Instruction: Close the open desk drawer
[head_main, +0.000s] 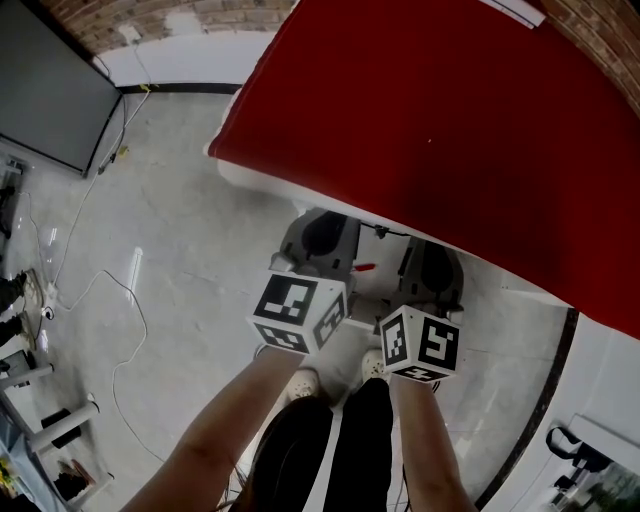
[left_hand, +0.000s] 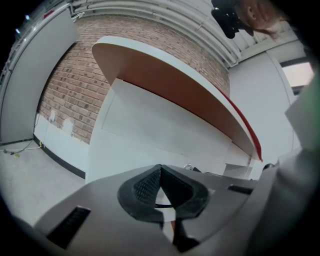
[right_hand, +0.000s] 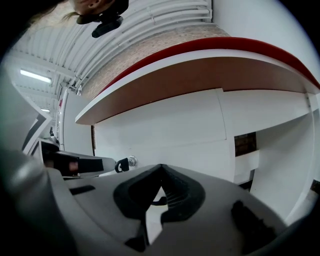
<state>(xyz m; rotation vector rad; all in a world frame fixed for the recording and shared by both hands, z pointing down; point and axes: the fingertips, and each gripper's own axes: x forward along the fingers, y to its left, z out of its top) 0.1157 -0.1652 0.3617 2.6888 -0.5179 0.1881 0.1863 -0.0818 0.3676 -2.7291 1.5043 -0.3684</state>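
Note:
A red-topped desk (head_main: 450, 110) with a white front panel (right_hand: 165, 130) stands before me. At the panel's right end, a white drawer (right_hand: 247, 161) juts out a little below a dark gap (right_hand: 245, 144); the left gripper view shows that drawer (left_hand: 239, 169) at the far right. Both grippers hang low under the desk's near edge, short of the panel. My left gripper (head_main: 318, 238) (left_hand: 160, 168) is shut with nothing in it. My right gripper (head_main: 432, 268) (right_hand: 160, 168) is also shut on nothing. The head view does not show the drawer.
A black hook and metal knob (right_hand: 125, 162) stick out of the white panel. A dark screen (head_main: 50, 90) and loose cables (head_main: 120, 300) lie on the grey floor at the left. A brick wall (left_hand: 65, 100) runs behind the desk. A black-framed thing (head_main: 565, 445) stands at the lower right.

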